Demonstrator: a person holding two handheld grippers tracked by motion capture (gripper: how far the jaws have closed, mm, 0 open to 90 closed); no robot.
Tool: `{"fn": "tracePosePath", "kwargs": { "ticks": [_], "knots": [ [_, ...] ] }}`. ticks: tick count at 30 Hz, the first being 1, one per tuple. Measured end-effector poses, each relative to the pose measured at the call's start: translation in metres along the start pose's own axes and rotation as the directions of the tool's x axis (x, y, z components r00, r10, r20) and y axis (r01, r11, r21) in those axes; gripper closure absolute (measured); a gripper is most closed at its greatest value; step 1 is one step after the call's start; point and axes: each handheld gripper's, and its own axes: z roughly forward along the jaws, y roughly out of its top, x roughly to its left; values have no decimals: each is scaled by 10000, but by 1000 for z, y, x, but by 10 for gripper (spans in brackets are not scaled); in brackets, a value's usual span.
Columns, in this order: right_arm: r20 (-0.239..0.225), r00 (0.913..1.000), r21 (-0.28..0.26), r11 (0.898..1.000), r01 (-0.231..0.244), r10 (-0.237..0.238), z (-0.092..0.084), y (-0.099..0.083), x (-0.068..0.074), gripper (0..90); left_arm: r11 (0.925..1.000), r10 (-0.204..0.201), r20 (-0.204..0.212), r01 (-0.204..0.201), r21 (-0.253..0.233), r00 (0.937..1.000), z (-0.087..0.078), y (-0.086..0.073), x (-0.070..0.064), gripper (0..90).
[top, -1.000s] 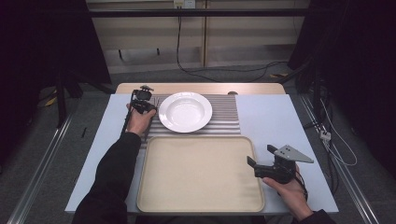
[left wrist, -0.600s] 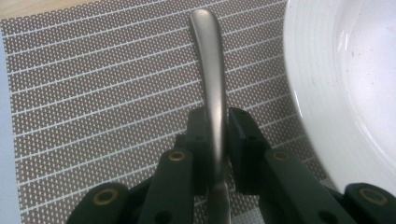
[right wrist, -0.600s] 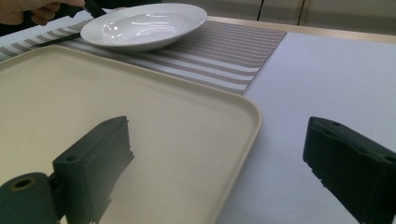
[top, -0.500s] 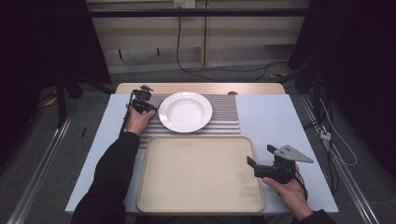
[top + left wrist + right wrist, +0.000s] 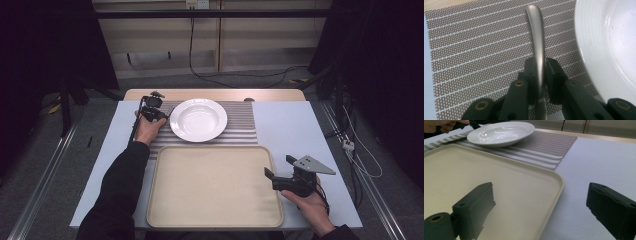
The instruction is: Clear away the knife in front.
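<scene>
My left gripper (image 5: 540, 67) is shut on the handle of a metal utensil (image 5: 536, 32), whose rounded end points away over the striped placemat (image 5: 474, 50). In the high view this left gripper (image 5: 154, 111) sits at the mat's left end, just left of the white plate (image 5: 198, 119). The plate's rim (image 5: 586, 50) lies close to the utensil's right. My right gripper (image 5: 278, 166) stands open with nothing in it, over the right edge of the beige tray (image 5: 215, 185). Between its wide-spread jaws (image 5: 541, 200) I see the tray's corner (image 5: 554, 180) and the table.
The striped placemat (image 5: 240, 125) lies behind the tray with the plate (image 5: 501, 132) on it. Bare pale tabletop (image 5: 295, 125) stretches to the right of the mat and tray. A wooden strip (image 5: 215, 94) runs along the table's far edge.
</scene>
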Motion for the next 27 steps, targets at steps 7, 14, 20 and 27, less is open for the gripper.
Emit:
{"fn": "tracePosePath", "kwargs": {
  "ticks": [7, 14, 20, 27],
  "knots": [
    [2, 10000, -4, 10000, -13, 13, 0, 0, 0, 75, 10000, 14, -95, -13, 82, 10000, -4, -2, 4, 799],
    [29, 10000, -8, 10000, 1, -1, 0, 0, 0, 75, 9998, 165, 29, -165, -69, 9999, -18, -2, 4, 798],
    [54, 10000, -27, 10000, 48, -48, -1, 0, 1, 75, 9991, 173, 123, -168, -386, 9998, -33, -5, 2, 798],
    [49, 9999, -25, 10000, 95, -95, -1, 0, 1, 75, 9968, 347, 149, -335, -722, 9993, -51, -10, -1, 798]
  ]
}}
